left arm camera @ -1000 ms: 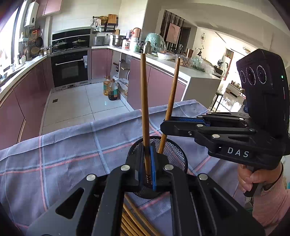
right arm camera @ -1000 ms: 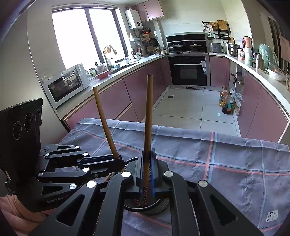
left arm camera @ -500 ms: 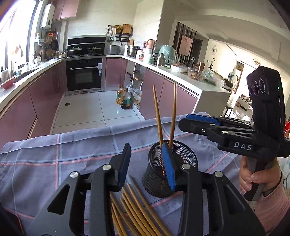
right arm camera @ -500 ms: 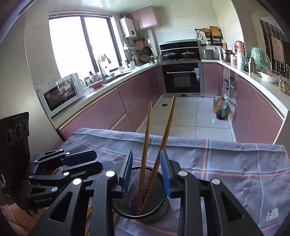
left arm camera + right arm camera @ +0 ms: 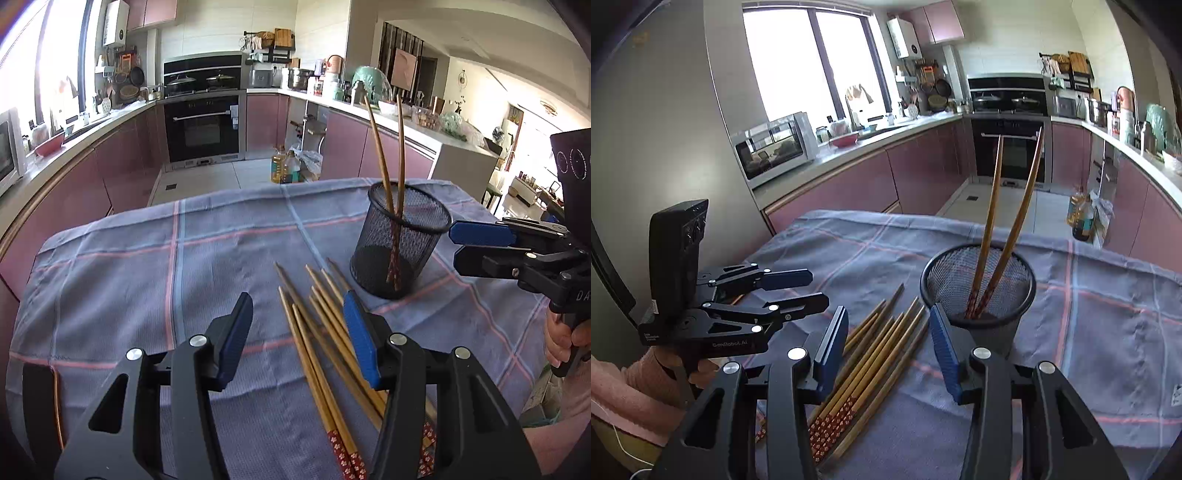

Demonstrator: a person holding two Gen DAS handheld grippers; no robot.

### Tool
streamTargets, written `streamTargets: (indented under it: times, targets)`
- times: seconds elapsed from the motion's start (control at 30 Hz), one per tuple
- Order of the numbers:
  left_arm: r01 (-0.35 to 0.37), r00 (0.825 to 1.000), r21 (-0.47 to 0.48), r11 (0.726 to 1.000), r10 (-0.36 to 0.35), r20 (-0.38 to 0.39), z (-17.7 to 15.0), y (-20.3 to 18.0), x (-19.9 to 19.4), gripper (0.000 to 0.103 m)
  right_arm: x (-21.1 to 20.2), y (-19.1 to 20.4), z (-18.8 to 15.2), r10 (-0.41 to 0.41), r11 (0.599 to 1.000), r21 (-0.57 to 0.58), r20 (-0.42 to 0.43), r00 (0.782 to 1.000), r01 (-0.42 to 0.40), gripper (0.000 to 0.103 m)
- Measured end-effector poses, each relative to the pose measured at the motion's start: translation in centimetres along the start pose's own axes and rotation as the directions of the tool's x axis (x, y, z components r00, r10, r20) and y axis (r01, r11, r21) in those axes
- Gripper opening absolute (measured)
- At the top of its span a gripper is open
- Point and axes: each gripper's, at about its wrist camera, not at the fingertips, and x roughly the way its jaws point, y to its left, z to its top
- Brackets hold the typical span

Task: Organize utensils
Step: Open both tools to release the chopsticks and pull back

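Note:
A black mesh cup stands on the cloth with two brown chopsticks leaning upright in it. Several more chopsticks lie in a loose pile on the cloth in front of the cup. My left gripper hovers over the pile, its jaws opening, with no pad touching anything. My right gripper hangs beside the cup and above the pile, jaws also opening and holding nothing.
A blue-grey checked cloth covers the table, whose far edge drops to the kitchen floor. Pink cabinets, an oven and a microwave line the walls. Oil bottles stand on the floor. A pink-sleeved hand holds the left gripper.
Each gripper was shut on a chopstick standing in the cup. Both have opened, left the chopsticks in the cup, and drawn back and down over the pile.

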Motion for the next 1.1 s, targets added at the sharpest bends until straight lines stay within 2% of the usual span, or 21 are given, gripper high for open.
streamTargets:
  times: [0.27,0.47,0.77,1.03,1.1]
  targets:
    - [-0.013,0.994,0.005,1.000,0.013,-0.108,-3.7,0.4,2.2,0.051,4.2,-0.1,-3.0,-0.017,0.997,0.069,-0.123,0.992,0.025,0.044]
    - [-0.015,0.987,-0.003,1.000,0.014,-0.158,-4.8,0.5,3.1,0.049,5.6,-0.1,-3.9,-0.047,0.995,0.082,-0.164,0.985,0.061,0.040]
    - [0.003,0.984,-0.019,1.000,-0.006,-0.178,-5.1,1.1,3.8,0.046,6.7,0.0,-4.4,-0.101,0.992,0.060,-0.185,0.977,0.114,0.037]
    - [-0.009,0.983,0.009,1.000,0.011,-0.182,-5.1,0.8,4.0,0.047,7.4,0.7,-4.3,-0.147,0.988,0.016,-0.200,0.969,0.153,0.035]
    - [-0.024,0.983,0.010,1.000,0.025,-0.183,-5.2,0.8,4.0,0.044,7.3,0.8,-4.2,-0.164,0.986,0.000,-0.204,0.965,0.168,0.035]
